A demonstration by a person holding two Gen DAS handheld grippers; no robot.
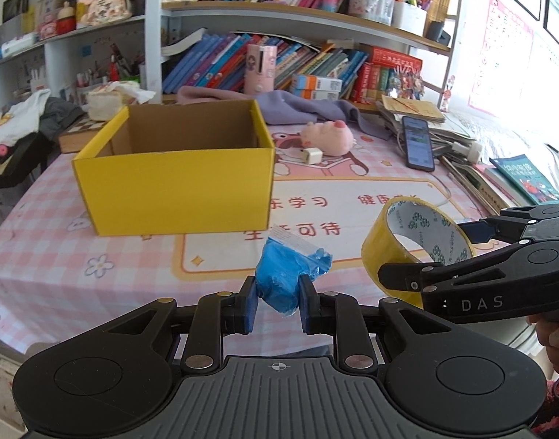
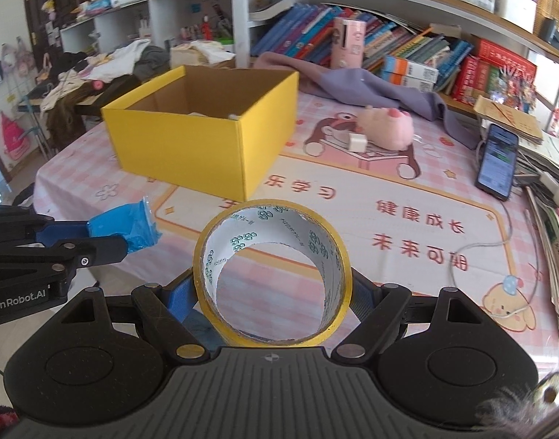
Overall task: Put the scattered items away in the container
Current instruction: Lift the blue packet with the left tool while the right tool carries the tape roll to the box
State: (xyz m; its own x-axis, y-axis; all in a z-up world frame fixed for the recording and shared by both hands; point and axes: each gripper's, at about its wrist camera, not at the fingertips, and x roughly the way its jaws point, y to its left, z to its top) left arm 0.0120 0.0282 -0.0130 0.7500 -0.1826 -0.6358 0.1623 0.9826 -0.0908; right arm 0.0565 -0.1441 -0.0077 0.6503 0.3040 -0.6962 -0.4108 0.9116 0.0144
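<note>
My left gripper [image 1: 277, 301] is shut on a crumpled blue plastic packet [image 1: 284, 274], held above the table in front of the open yellow cardboard box [image 1: 177, 186]. My right gripper [image 2: 272, 292] is shut on a roll of yellow tape [image 2: 272, 278], its pads pressing the roll's outer sides. In the left wrist view the tape roll [image 1: 414, 252] hangs to the right of the packet. From the right wrist view the blue packet [image 2: 125, 228] sits at the left and the yellow box [image 2: 206, 135] stands beyond. A pink plush pig [image 2: 389, 126] and a white charger plug [image 2: 358, 142] lie right of the box.
A phone [image 2: 497, 161] on a cable lies at the right by stacked papers and books [image 2: 546, 168]. A purple cloth [image 2: 370, 87] is draped behind the pig. Bookshelves run along the back, and clothes pile up at the left. The table edge is near me.
</note>
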